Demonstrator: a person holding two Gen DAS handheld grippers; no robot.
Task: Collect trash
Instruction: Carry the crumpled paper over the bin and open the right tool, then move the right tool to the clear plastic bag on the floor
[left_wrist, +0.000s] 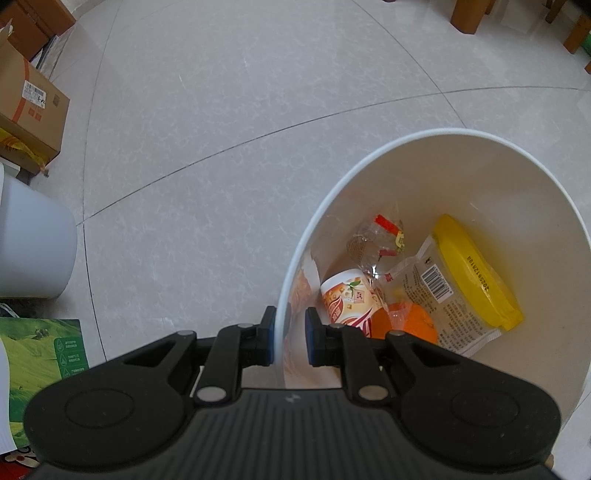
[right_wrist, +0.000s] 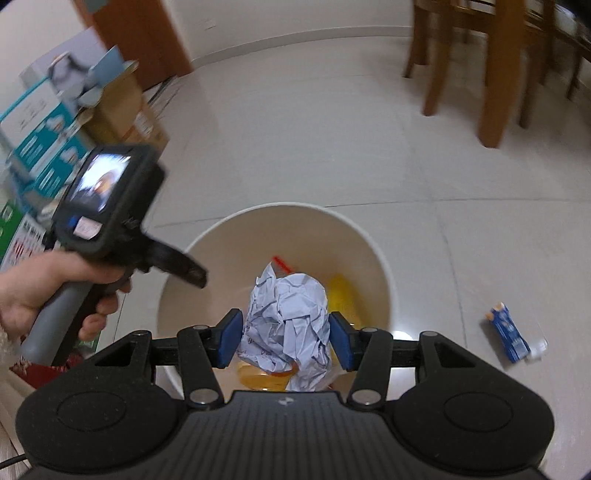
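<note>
Stood on a pale tiled floor (left_wrist: 229, 110), the white bin (left_wrist: 491, 177), gripped at its near rim by the left gripper (left_wrist: 290, 334): one blue pad (left_wrist: 271, 332) outside the wall, the other inside, nearly closed on the thin rim. Pointed straight down into the bin mouth. Lay at the bottom, ahead and right of those fingers: a yellow-lidded tub (left_wrist: 476, 273) in its printed wrapper, farthest right; a patterned paper cup (left_wrist: 351, 299) just past the inner pad; an orange (left_wrist: 406, 325) touching the cup's right side; a crumpled clear wrapper (left_wrist: 376, 240) with red marks farther ahead.

Hung over the same bin (right_wrist: 369, 236) the right gripper (right_wrist: 284, 338), about half open, its blue pads (right_wrist: 231, 338) pressed against both sides of a crumpled paper ball (right_wrist: 290, 321). Filled the gap between the fingers, that ball, bulging above them and held over the bin's opening. Seen left of those fingers, a person's hand (right_wrist: 55, 291) on the handle of the other gripper. Lay on the floor well to the right of the fingers, outside the bin, a small blue carton (right_wrist: 511, 334). Stood far ahead to the right, wooden chair legs (right_wrist: 491, 85); far left, stacked cardboard boxes (right_wrist: 51, 133), blurred.
</note>
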